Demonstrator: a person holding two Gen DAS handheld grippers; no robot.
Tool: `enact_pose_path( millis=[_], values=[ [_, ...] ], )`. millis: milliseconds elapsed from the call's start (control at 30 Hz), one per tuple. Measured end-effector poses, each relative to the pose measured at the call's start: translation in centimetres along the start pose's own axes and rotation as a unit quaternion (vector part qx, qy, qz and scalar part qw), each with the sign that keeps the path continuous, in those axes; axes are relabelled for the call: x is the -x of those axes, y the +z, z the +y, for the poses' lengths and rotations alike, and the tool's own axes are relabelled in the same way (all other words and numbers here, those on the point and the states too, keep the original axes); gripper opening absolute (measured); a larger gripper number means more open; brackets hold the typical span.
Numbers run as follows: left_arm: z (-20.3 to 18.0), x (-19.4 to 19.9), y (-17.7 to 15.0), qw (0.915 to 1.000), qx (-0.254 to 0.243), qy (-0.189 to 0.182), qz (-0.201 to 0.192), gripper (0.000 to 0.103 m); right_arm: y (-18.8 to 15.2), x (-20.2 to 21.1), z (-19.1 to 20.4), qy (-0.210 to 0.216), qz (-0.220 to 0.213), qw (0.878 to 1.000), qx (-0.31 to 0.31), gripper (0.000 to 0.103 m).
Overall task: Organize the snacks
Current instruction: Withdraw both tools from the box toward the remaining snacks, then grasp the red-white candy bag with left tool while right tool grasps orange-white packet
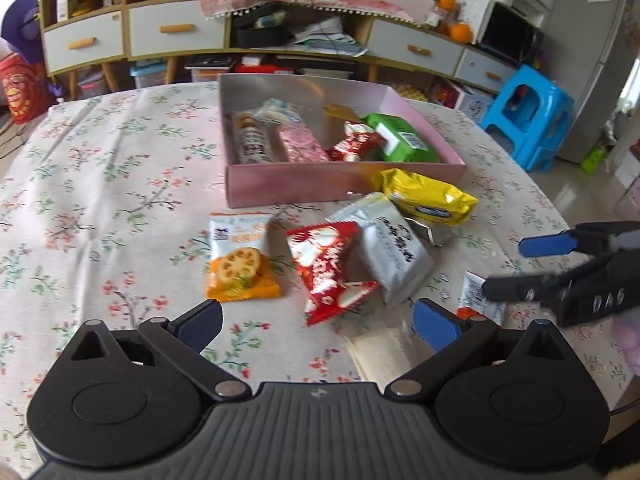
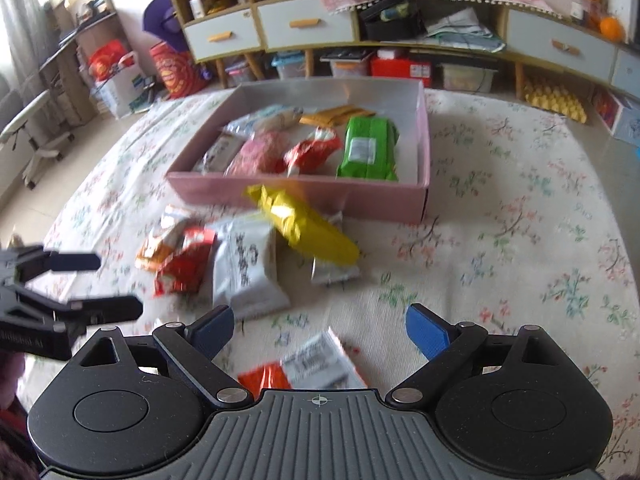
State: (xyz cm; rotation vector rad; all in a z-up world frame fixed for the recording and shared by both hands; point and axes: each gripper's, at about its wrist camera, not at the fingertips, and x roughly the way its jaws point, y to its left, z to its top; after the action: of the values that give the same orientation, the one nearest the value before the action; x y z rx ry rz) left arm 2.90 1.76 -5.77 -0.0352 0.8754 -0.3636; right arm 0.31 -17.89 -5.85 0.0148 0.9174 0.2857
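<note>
A pink box [image 1: 320,190] [image 2: 304,196] on the flowered table holds several snacks, among them a green pack [image 1: 400,138] [image 2: 368,148]. In front of it lie loose snacks: an orange packet [image 1: 240,264], a red packet [image 1: 330,268] [image 2: 182,262], a grey-white packet [image 1: 394,252] [image 2: 250,268] and a yellow packet [image 1: 428,196] [image 2: 304,226]. My left gripper [image 1: 318,324] is open and empty, just short of the red packet. My right gripper [image 2: 320,330] is open and empty above an orange-and-white packet [image 2: 308,366] [image 1: 478,296]. Each gripper shows in the other's view, the right [image 1: 508,268] and the left [image 2: 108,284].
A silver packet [image 2: 334,272] lies under the yellow one. Behind the table stand a sideboard with drawers [image 1: 172,30] [image 2: 304,24] and a blue plastic stool [image 1: 528,116]. A pale flat packet [image 1: 384,352] lies near my left gripper's right finger.
</note>
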Motion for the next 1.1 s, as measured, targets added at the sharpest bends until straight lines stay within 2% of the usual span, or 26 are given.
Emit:
enact_pose_path(
  millis=[200, 400, 533, 767, 1100],
  values=[
    [-1.0, -1.0, -0.7, 0.9993, -0.023, -0.028, -0.004, 0.101, -3.1, 0.2, 0.9, 0.017, -0.008, 0.997, 0.076, 0.095],
    [-1.5, -1.7, -0.7, 0.9990, -0.026, -0.036, -0.001, 0.098, -4.4, -1.2, 1.0, 0.037, -0.002, 0.994, 0.100, 0.095],
    [-1.3, -2.2, -0.5, 0.9993, -0.017, -0.032, -0.001, 0.093, -4.8, -1.5, 1.8, 0.033, -0.026, 0.989, 0.145, 0.100],
    [-0.7, -2.8, -0.1, 0.9995, -0.003, -0.032, -0.005, 0.079, -4.1, -2.1, 1.3, 0.047, -0.023, 0.987, 0.155, 0.100],
    [-0.7, -3.2, 0.6, 0.9997, 0.008, -0.023, -0.009, 0.065, -4.0, -1.9, 0.5, 0.041, -0.019, 0.987, 0.154, 0.095]
  ],
)
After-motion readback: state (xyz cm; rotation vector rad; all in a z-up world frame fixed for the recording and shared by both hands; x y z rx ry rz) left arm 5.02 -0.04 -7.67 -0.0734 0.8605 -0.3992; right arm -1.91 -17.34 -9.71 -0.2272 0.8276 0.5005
